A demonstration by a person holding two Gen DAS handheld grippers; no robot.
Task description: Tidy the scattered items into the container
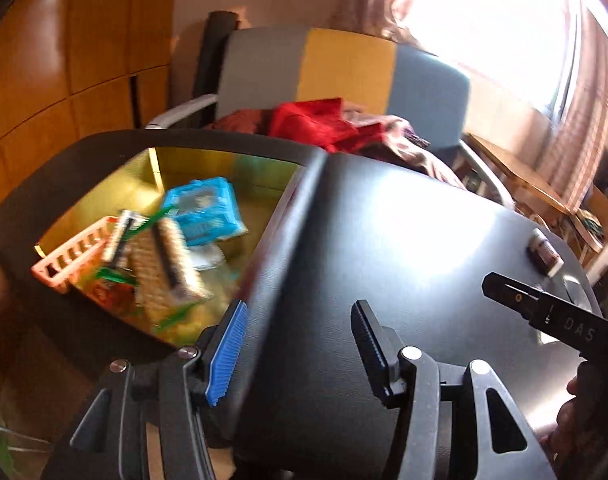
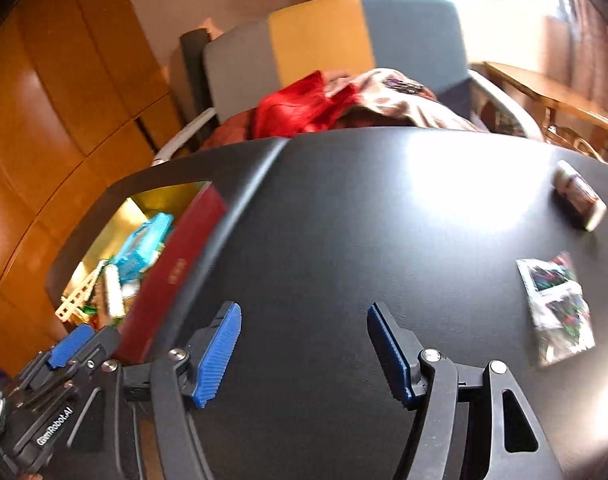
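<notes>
The container (image 1: 103, 196) is a gold-lined box with a red outer wall (image 2: 171, 272), sunk at the left of the black table (image 1: 404, 240). It holds a blue packet (image 1: 203, 212), a wafer pack (image 1: 167, 264), a pink basket (image 1: 71, 260) and other items. My left gripper (image 1: 299, 344) is open and empty, beside the box's right rim. My right gripper (image 2: 304, 352) is open and empty over the table. A small brown bottle (image 2: 580, 196) lies on its side at the far right. A clear packet (image 2: 558, 306) lies nearer at right.
A grey, yellow and blue chair (image 2: 344, 40) with red cloth (image 2: 299, 108) stands behind the table. Wooden panels (image 1: 63, 60) fill the left. A wooden table (image 2: 552, 92) stands at the back right. The left gripper's body (image 2: 51, 392) shows at the right wrist view's lower left.
</notes>
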